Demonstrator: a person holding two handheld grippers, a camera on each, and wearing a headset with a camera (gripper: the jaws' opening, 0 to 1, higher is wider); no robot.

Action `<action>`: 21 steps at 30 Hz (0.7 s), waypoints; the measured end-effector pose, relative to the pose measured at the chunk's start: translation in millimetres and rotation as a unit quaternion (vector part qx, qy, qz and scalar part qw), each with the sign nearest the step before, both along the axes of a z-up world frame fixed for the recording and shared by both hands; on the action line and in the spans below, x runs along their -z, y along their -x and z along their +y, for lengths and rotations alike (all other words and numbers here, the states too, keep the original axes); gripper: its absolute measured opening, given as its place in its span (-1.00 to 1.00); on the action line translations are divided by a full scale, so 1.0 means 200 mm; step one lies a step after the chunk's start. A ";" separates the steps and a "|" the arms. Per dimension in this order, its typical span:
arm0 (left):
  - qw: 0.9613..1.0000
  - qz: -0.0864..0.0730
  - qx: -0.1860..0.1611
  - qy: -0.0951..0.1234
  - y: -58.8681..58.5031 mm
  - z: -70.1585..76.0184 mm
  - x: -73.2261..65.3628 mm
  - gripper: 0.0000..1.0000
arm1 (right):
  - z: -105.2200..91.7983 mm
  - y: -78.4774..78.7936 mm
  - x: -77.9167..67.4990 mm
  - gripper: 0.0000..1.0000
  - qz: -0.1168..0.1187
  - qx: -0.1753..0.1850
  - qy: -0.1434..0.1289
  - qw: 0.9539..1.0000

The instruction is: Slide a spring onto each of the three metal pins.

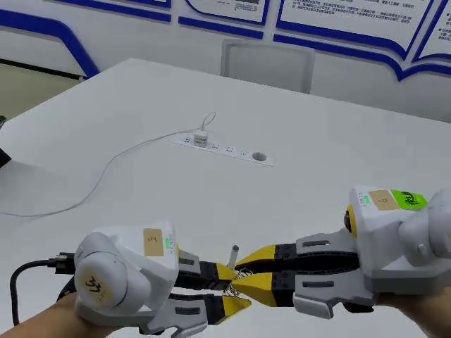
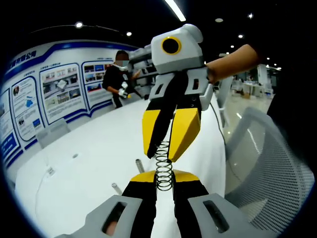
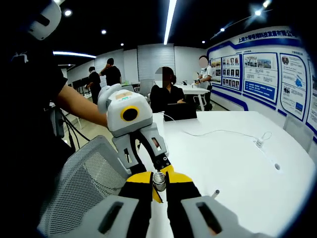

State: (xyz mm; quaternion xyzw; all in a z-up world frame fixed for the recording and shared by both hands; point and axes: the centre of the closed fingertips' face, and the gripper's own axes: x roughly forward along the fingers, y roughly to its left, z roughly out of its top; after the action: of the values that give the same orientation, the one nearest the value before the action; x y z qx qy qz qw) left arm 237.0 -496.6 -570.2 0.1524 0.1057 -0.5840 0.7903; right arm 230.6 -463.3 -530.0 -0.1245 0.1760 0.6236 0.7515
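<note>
Count, springs: 1. The spring (image 2: pixel 163 167) spans the gap between my two claws, tip to tip, off the table (image 1: pixel 296 190).

Count, pins: 2 in the left gripper view, a nearer pin (image 2: pixel 116 188) and a farther pin (image 2: pixel 140 164). Both stand on the table to the left of the spring in that view, apart from it and from each other. The head view gives 1 pin (image 1: pixel 234 253), upright just beyond the claw tips. The right gripper view gives 1 pin (image 3: pixel 216 193), to the right of my jaws. I cannot tell which of the two these are.

Left gripper (image 2: pixel 163 179): jaws drawn in on one end of the spring, a yellow tip on either side of the coil.

Right gripper (image 3: pixel 159 185): jaws pressed against the other end, and the coil looks at me end-on between the tips. From the left gripper view, its yellow pads (image 2: pixel 185 130) narrow down onto the top turns.

The spring sits on no pin.

Other items, 1 each: power strip (image 1: pixel 224 150) in mid-table, white plug (image 1: pixel 201 138) seated in it, cable (image 1: pixel 106 172) trailing off to the left, chair (image 1: pixel 268 65) at the far edge.
</note>
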 end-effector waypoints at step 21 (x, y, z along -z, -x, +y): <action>0.997 0.021 -0.076 0.021 -0.13 0.13 0.02 0.12 | -0.06 -0.20 -0.05 -0.80 -0.008 0.049 -0.008 0.999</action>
State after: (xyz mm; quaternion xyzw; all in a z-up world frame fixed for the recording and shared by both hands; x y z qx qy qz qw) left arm 262.1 -470.2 -573.5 0.1151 0.1215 -0.5273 0.8330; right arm 271.1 -474.7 -520.5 -0.1152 0.1710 0.5859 0.7837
